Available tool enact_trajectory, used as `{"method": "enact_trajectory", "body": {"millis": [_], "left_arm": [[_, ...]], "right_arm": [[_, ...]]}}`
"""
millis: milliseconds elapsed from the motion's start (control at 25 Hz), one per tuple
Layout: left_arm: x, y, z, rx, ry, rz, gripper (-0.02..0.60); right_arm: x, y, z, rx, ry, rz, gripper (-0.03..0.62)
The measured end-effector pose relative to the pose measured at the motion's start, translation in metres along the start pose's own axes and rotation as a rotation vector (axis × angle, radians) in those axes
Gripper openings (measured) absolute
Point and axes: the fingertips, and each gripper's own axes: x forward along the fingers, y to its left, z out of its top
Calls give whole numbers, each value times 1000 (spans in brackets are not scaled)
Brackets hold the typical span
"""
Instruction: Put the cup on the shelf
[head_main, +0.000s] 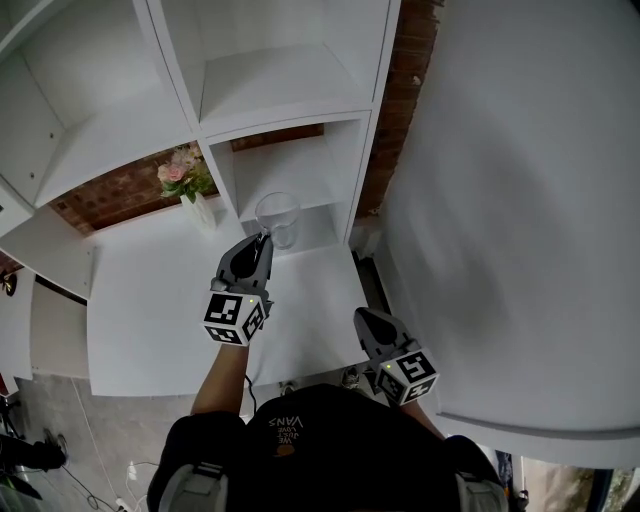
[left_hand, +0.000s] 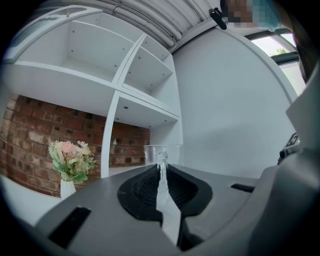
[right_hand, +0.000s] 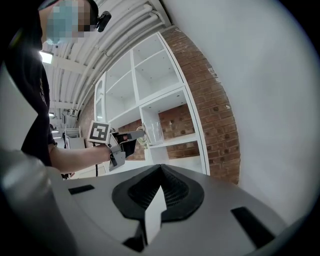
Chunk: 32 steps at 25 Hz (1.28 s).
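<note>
Closest to the head camera is the person's black shirt (head_main: 300, 450), filling the bottom of that view, with a bare forearm (head_main: 220, 375) reaching forward over the white counter (head_main: 140, 310).

At the far left of the counter, against the brick wall (head_main: 120, 190), stands a small white vase (head_main: 201, 212) of pink and white flowers (head_main: 183, 172).

Just right of it is the left gripper (head_main: 264, 240), its marker cube (head_main: 235, 318) facing up. Its fingers (left_hand: 142, 187) are pinched narrowly on the wall of the cup (head_main: 277, 218) – the left gripper view shows the thin glass edge clamped upright between them. The clear cup is upright at the mouth of the lower right compartment of the white shelf (head_main: 290, 100), one level above the counter. In the right gripper view its base sits level with that compartment's board; whether it touches the board cannot be told.

Further right and nearer the person, the right gripper (head_main: 362, 315) hangs by the counter's edge, well apart from the cup. Its fingers (right_hand: 175, 187) are closed together with nothing between them.

On the far right rises a plain white wall (head_main: 520, 200), with a strip of brick between it and the shelf.
</note>
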Motion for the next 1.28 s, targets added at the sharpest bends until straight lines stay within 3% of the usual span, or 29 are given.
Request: {"method": "enact_trajectory", "body": {"millis": [400, 1280], "left_arm": [[43, 18, -4, 14, 0, 60, 28], [93, 30, -12, 18, 30, 138, 29]], "right_arm": [[9, -37, 9, -19, -7, -2, 0], [30, -57, 12, 5, 21, 57, 0]]}}
